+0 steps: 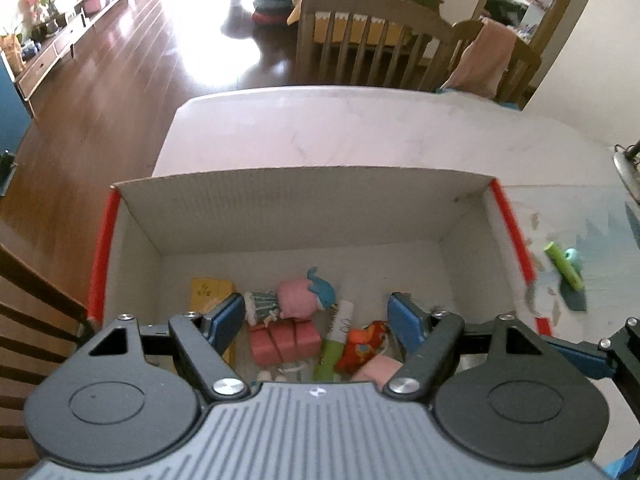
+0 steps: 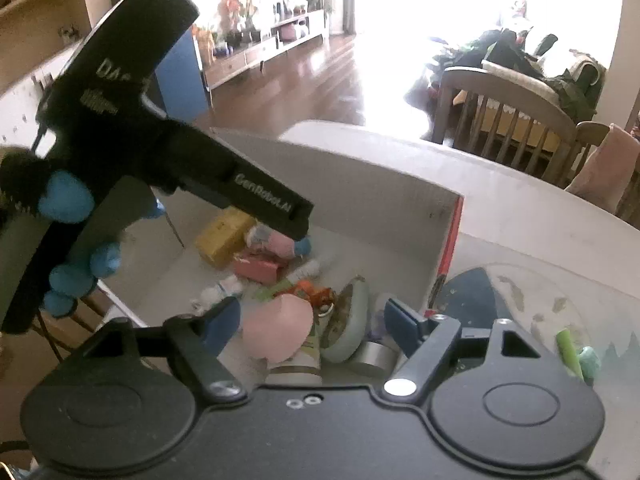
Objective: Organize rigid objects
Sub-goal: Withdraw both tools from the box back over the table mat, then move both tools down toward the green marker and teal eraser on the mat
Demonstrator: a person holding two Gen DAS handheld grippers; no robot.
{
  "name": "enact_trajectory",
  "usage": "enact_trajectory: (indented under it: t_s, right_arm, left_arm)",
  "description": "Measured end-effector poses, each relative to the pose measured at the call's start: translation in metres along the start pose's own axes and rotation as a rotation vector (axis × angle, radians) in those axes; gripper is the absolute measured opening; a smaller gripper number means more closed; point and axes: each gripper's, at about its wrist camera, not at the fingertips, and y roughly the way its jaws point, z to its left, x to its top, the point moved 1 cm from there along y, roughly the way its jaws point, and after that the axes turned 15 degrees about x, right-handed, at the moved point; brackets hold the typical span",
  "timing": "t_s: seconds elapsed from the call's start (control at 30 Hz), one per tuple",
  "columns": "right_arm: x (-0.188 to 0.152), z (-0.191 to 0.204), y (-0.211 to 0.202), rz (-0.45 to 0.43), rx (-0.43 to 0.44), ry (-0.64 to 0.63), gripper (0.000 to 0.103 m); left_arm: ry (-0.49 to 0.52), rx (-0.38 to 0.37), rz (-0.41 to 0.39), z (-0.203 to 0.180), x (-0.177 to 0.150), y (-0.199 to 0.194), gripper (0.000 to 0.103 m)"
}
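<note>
A white cardboard box (image 1: 304, 208) with red edges stands on the table and holds several small objects: a yellow box (image 1: 208, 290), a pink doll with a blue dolphin (image 1: 304, 294), pink blocks (image 1: 284, 340), a white-green tube (image 1: 338, 334) and an orange toy (image 1: 362, 344). My left gripper (image 1: 316, 320) is open and empty above the box. My right gripper (image 2: 310, 320) is open above the box's near right corner, over a pink object (image 2: 278, 332), a grey-green dish (image 2: 348, 330) and a metal tin (image 2: 370, 354). A green cylinder (image 1: 564, 266) lies outside, to the right.
The box sits on a white marble table (image 1: 360, 132). A clear mat (image 2: 532, 300) with the green cylinder (image 2: 568, 350) and a teal piece (image 2: 590, 360) lies right of the box. The left gripper's black body (image 2: 160, 140) crosses the right wrist view. Wooden chairs (image 1: 360, 40) stand behind.
</note>
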Motion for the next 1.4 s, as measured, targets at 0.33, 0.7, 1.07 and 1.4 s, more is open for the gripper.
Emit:
enact_trajectory:
  t_s: [0.33,0.7,1.07,1.4]
  right_arm:
    - [-0.005,0.005,-0.061,-0.136,0.060,0.036,0.084]
    - [-0.038,-0.021,-0.121,-0.233,0.054,0.089,0.092]
    - [-0.070,-0.077,-0.158,-0.240,0.003,0.118,0.092]
    - [-0.097,-0.137,-0.184,-0.232,-0.042,0.163,0.092]
  left_arm:
    - [-0.026,-0.040,-0.101,0.004,-0.014,-0.067,0.078]
    - [-0.031,-0.061,-0.175,-0.025,-0.038,-0.113,0.085]
    - [-0.004,-0.126,-0.228,-0.098,-0.051,-0.125,0.091]
    - [-0.003,-0.173,-0.279,-0.162,-0.054,-0.120,0.103]
